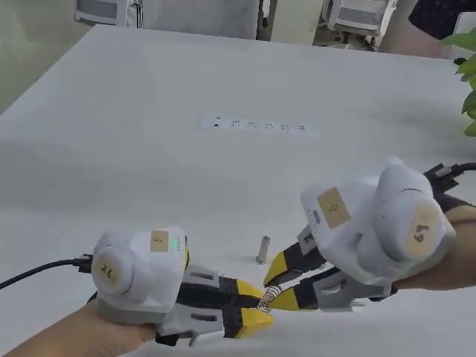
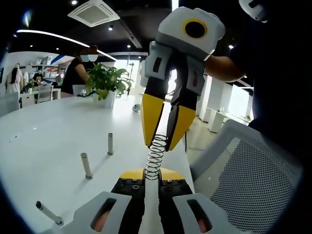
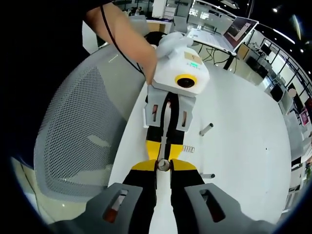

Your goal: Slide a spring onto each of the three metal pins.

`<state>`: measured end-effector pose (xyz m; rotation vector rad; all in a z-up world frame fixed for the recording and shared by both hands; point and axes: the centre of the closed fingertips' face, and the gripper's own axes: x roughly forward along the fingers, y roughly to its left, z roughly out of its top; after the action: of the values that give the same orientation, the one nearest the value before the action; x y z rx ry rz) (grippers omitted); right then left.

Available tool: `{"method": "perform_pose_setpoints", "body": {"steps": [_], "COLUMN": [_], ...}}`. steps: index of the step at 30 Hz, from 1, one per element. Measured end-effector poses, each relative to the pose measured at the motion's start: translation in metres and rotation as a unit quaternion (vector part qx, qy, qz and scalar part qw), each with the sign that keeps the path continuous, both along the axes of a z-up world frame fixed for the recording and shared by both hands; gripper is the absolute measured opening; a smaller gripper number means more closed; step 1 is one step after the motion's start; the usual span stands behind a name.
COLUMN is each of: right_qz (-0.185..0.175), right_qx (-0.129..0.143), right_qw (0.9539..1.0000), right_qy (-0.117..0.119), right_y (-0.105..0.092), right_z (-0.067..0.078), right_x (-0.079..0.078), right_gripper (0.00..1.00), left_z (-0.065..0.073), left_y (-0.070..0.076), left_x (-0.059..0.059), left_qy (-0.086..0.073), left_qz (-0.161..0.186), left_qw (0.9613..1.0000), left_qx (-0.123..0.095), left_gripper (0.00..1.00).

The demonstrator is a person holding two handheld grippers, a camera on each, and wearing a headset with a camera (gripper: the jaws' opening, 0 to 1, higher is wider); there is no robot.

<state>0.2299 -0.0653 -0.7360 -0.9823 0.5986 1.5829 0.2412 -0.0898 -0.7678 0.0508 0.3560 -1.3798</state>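
Pulling my hands apart even slightly is the main danger. The spring [image 1: 268,298] is pinched at one end by my left tongs [image 1: 256,311] and at the other by my right tongs [image 1: 278,287], both clamped on it, so a tug would likely stretch it or bow it out of shape. Letting one end go carelessly could make it flick away. Since it hangs in the air near the edge of the bench [image 1: 223,186], I judge it might drop toward the mesh chair [image 2: 243,170]. The spring bridges the short gap between the two pairs of tips, clear of the surface. The nearest upright pin [image 1: 262,249] stands just beyond the tongs, apart from the spring — a clumsy swing could topple it.
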Motion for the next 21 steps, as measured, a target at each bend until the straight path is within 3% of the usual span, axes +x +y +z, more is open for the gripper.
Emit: {"method": "perform_pose_setpoints", "body": {"steps": [21], "right_qz": [-0.001], "right_qx": [-0.02], "right_qw": [0.9997], "right_qy": [0.011], "right_y": [-0.0022], "right_z": [0.0034], "right_x": [0.0018], "right_gripper": [0.07], "left_z": [0.0031], "left_y": [0.0002], "left_x": [-0.0007], "left_qy": [-0.003], "left_qz": [-0.003], "left_qw": [1.0], "left_qx": [0.005], "left_gripper": [0.01]}}
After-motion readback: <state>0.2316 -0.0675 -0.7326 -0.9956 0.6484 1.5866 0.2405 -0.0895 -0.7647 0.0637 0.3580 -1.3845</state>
